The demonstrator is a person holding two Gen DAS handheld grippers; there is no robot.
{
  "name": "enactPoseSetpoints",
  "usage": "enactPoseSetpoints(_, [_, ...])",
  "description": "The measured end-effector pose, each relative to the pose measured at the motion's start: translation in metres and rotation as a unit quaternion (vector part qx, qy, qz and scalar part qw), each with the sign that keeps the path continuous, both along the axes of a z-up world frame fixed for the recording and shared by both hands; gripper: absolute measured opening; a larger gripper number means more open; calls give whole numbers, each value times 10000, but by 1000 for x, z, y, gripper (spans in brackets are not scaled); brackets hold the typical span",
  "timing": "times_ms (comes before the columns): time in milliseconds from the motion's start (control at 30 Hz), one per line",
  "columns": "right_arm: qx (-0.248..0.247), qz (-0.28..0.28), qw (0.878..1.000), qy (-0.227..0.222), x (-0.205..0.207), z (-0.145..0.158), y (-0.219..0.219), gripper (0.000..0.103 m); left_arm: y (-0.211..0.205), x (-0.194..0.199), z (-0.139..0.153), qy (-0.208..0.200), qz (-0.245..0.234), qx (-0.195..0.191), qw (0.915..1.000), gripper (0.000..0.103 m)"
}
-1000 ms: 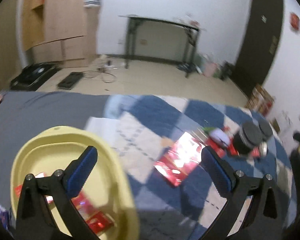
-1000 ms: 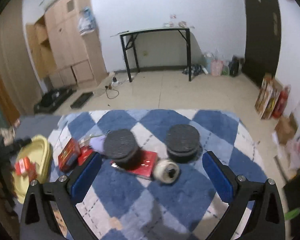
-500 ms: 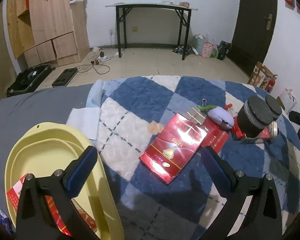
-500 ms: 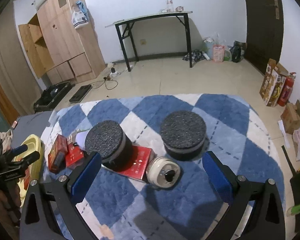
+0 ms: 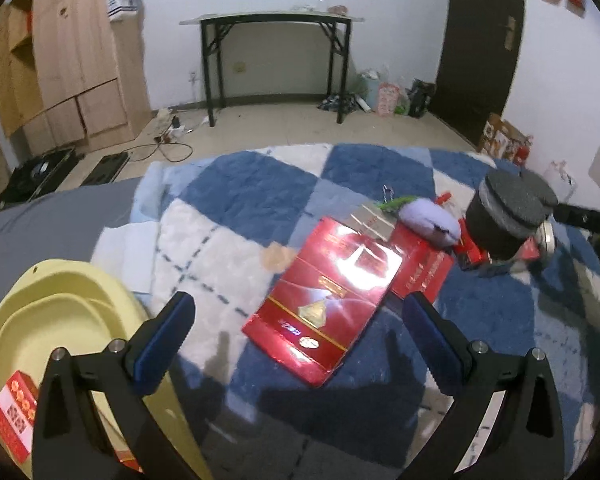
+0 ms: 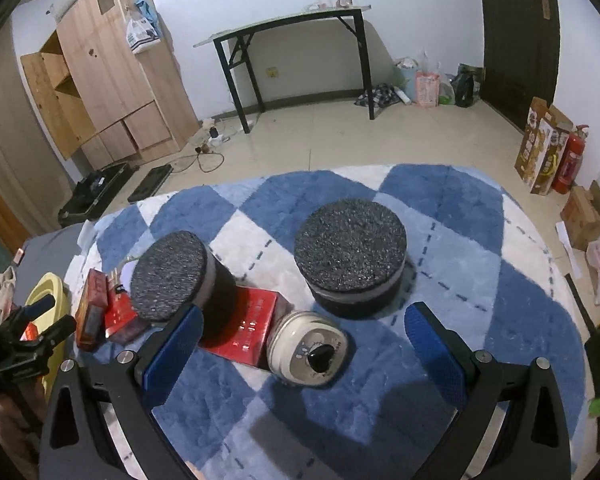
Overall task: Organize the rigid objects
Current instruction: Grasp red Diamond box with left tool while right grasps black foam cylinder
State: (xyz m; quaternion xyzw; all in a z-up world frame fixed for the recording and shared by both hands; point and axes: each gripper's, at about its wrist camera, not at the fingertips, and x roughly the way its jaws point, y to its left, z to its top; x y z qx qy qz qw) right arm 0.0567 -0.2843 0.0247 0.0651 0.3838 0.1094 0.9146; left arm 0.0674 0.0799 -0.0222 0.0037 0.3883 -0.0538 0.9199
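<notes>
My left gripper (image 5: 296, 340) is open and empty, hovering just short of a large red box (image 5: 328, 296) lying flat on the blue-white checkered blanket (image 5: 244, 196). A yellow basin (image 5: 60, 312) at lower left holds a small red box (image 5: 14, 412). My right gripper (image 6: 300, 348) is open and empty above a white tin (image 6: 310, 346) lying on its side. Behind the tin are a tall black jar (image 6: 176, 280), a wide black jar (image 6: 352, 252) and a red box (image 6: 248, 326). The left gripper also shows in the right wrist view (image 6: 40, 320).
A purple soft object (image 5: 430, 220), a smaller red box (image 5: 420, 268) and the tall black jar (image 5: 508, 216) lie right of the large red box. More red boxes (image 6: 94, 308) sit left of the tall jar. A black table (image 6: 296, 40) and wooden cabinet (image 6: 112, 72) stand beyond.
My left gripper has swung right from over the yellow basin toward the large red box. My right gripper has moved closer to the white tin and jars. Both stay open.
</notes>
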Motion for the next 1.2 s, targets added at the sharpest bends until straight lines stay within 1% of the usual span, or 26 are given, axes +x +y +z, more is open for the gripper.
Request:
enactPoseSetpoints(33, [-34,-35,10000,37,2,-3,0,103,-4,1,-3,39,-90,64,9999,103])
enactPoseSetpoints(100, [-29,-61,10000,57,6,-8,0,103,-10,0,-5,-17,-229,88,9997,103])
enactPoseSetpoints(233, [-16,-22,10000,-52,8,-12,1,103,-18,-1,-8,-142,-417,191,9988,103])
enactPoseSetpoints(300, [-20,19,9999,-130,9,-14,1,103,-18,3,-12,-99,-313,217,9992,103])
enactPoseSetpoints(333, [-8,24,9999,-144,10,-16,1,103,-15,6,-14,-112,-219,171,9996,103])
enactPoseSetpoints(400, [29,5,9999,-132,12,-19,-1,103,-9,10,-18,-230,-6,-47,9997,103])
enactPoseSetpoints(433, [35,17,9999,-141,13,-21,-1,103,-6,13,-21,-215,168,-114,9996,103])
enactPoseSetpoints(500, [37,57,9997,-218,15,-25,0,103,-4,16,-25,-156,230,-257,9993,103])
enactPoseSetpoints(533, [33,69,9996,-275,16,-26,-1,103,-6,16,-26,-162,166,-335,9992,103])
enactPoseSetpoints(567, [14,58,9995,-320,18,-28,0,103,-8,16,-27,-147,112,-326,9993,103])
enactPoseSetpoints(667, [-17,32,9992,-408,25,-37,-1,103,-19,17,-32,-44,-64,-124,9999,103])
enactPoseSetpoints(733, [-202,-60,9987,-459,31,-43,0,103,-25,16,-33,-24,-133,-52,9999,103])
enactPoseSetpoints(800, [-216,-91,9987,-449,36,-49,0,103,-27,14,-31,-57,-187,-100,9998,103])
enactPoseSetpoints(833, [-132,-130,9990,-411,38,-53,-3,103,-28,13,-30,-39,-245,-193,9995,103])
enactPoseSetpoints(900, [-17,-161,9990,-415,40,-55,-5,103,-29,13,-28,80,-394,-337,9986,103])
enactPoseSetpoints(933, [67,-196,9989,-421,40,-55,-8,103,-30,12,-27,120,-445,-343,9983,103])
enactPoseSetpoints(1033, [258,-261,9984,-441,43,-56,-14,103,-30,10,-25,201,-534,-348,9978,98])
enactPoseSetpoints(1100, [305,-259,9983,-427,42,-60,-17,103,-27,10,-26,364,-585,-380,9969,90])
enactPoseSetpoints(1133, [305,-258,9983,-435,43,-62,-17,103,-26,9,-26,413,-622,-359,9966,88])
enactPoseSetpoints(1167, [289,-253,9983,-442,43,-64,-17,103,-24,9,-27,431,-638,-314,9965,81])
enactPoseSetpoints(1200, [270,-253,9982,-463,43,-65,-16,103,-22,8,-26,472,-632,-285,9965,77])
